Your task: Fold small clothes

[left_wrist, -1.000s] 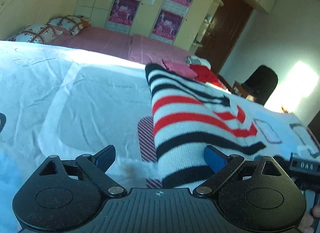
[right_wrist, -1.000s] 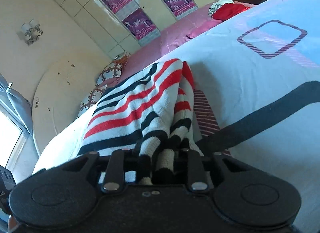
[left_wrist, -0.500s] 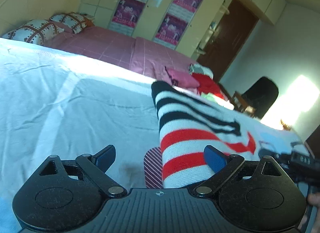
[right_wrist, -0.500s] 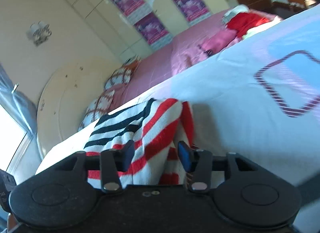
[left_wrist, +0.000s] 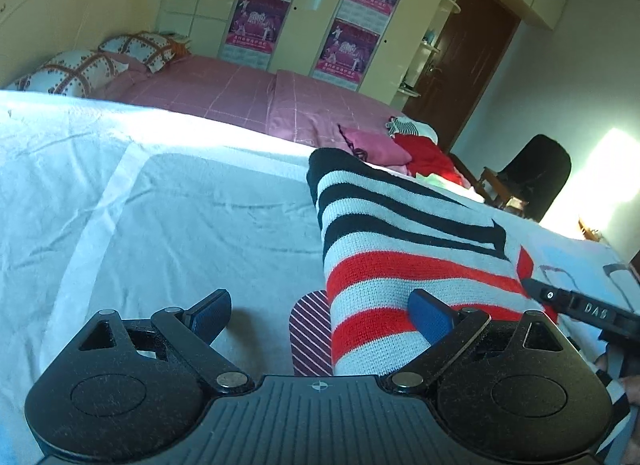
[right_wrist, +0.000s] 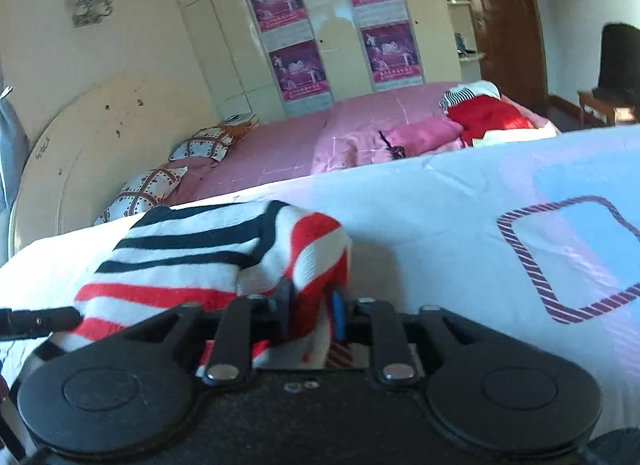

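With the left gripper (left_wrist: 320,317) spread wide and the right gripper (right_wrist: 312,313) pinching the striped sweater (left_wrist: 400,265) at five o'clock on the sheet (left_wrist: 180,225), the thick fold risked slipping free.

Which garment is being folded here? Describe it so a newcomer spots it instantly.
Start from the white sheet spread over the near bed. On it lies the striped knit sweater, folded over, one edge pinched in the right tongs. Its black and red stripes on white distinguish it from the plain red and pink clothes piled behind.
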{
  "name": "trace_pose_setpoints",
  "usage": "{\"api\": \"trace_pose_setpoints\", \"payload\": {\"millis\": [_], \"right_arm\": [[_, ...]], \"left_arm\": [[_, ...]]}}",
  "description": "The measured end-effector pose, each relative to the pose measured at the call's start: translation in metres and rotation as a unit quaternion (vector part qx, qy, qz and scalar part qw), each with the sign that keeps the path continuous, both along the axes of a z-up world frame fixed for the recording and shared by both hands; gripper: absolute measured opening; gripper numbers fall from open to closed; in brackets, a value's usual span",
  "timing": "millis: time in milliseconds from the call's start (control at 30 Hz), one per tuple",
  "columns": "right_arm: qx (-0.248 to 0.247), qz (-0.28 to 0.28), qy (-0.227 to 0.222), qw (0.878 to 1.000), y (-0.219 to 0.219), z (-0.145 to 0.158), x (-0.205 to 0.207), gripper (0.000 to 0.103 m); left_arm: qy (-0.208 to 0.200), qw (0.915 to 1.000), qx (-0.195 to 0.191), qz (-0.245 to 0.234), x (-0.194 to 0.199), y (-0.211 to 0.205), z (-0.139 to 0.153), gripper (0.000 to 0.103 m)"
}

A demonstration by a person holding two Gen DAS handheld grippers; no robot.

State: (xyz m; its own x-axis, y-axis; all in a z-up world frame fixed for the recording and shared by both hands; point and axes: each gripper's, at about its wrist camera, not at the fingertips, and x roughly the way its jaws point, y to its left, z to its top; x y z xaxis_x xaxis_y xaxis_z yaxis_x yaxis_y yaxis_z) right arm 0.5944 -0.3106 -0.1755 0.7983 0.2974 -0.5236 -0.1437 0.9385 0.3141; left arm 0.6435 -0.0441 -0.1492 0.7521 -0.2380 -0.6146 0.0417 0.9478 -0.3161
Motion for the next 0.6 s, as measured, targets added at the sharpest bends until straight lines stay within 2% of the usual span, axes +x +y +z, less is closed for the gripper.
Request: {"api": "trace_pose_setpoints", "payload": {"millis": [100, 200, 267, 367, 500, 600], "right_arm": [[0.005, 0.001, 0.004, 1.0, -0.002, 0.009, -0.003, 0.024], [0.014, -0.006, -0.026, 1.0, -0.01, 0.032, -0.025, 0.023], [0.018, 0.01, -0.039, 0.999, -0.008, 0.045, -0.042, 0.027], [0.008, 0.038, -0.028, 0.999, 0.002, 0.046, -0.058, 0.027], [-0.062, 0.049, -0.009, 0.997, 0.024, 0.03, -0.065, 0.024], [-0.087, 0.049, -0.01, 0.995, 0.033, 0.02, -0.068, 0.025]], "left_arm": [[-0.001, 1.0, 0.007, 0.004, -0.004, 0.001, 0.004, 0.095], [-0.023, 0.9997, 0.004, -0.001, -0.027, 0.003, 0.019, 0.095], [-0.029, 0.9995, -0.014, -0.006, -0.042, 0.004, 0.022, 0.095], [-0.021, 0.9996, -0.011, -0.017, -0.05, -0.001, 0.016, 0.095], [-0.011, 0.9996, -0.027, -0.006, -0.053, 0.0, 0.008, 0.095], [-0.011, 0.9998, -0.012, -0.01, -0.055, -0.004, 0.006, 0.095]]}}
